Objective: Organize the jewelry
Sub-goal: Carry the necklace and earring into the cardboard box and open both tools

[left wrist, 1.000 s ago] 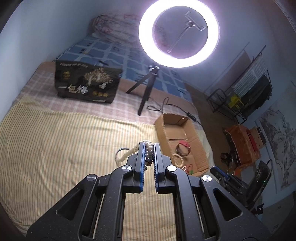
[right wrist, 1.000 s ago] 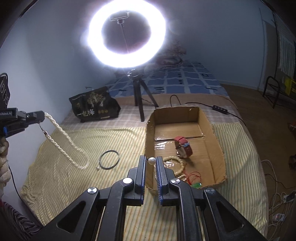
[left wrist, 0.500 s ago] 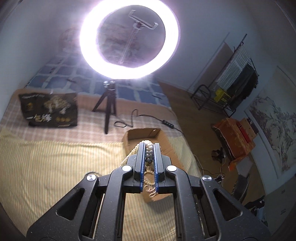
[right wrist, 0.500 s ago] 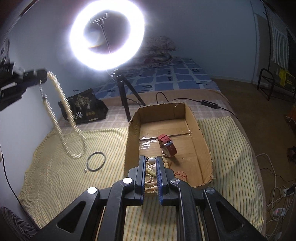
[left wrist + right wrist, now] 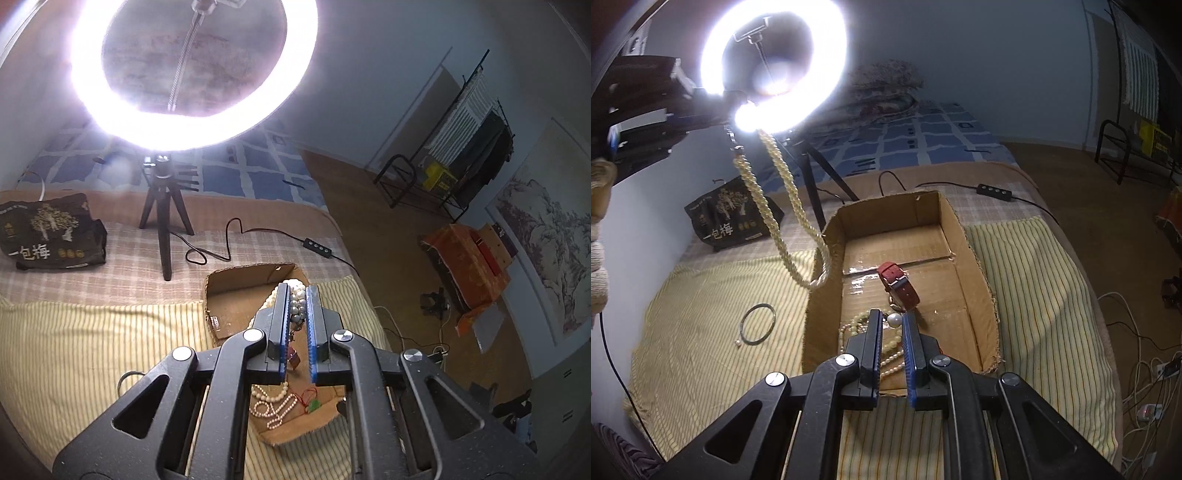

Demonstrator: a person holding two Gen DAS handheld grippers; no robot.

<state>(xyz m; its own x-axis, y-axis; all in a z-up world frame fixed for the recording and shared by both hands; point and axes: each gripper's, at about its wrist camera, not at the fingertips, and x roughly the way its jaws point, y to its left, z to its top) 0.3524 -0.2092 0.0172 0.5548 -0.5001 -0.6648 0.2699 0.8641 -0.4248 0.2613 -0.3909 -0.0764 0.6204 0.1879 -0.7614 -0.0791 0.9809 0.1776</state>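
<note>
- We grip the pearl necklace [image 5: 297,304] between the closed jaws of our left gripper [image 5: 296,295]; its long loop [image 5: 783,221] hangs over the left wall of the cardboard box [image 5: 975,258].
- Our right gripper [image 5: 891,320] pinches a single pearl [image 5: 895,319] above the box.
- Inside lie a red watch [image 5: 899,284] and more pearl strands [image 5: 271,402].
- A dark bangle [image 5: 758,324] rests on the striped bedspread [image 5: 701,350], beside the box.

Pearl rope [image 5: 783,206] dangling looped over cardboard box [image 5: 975,254] edge.
</note>
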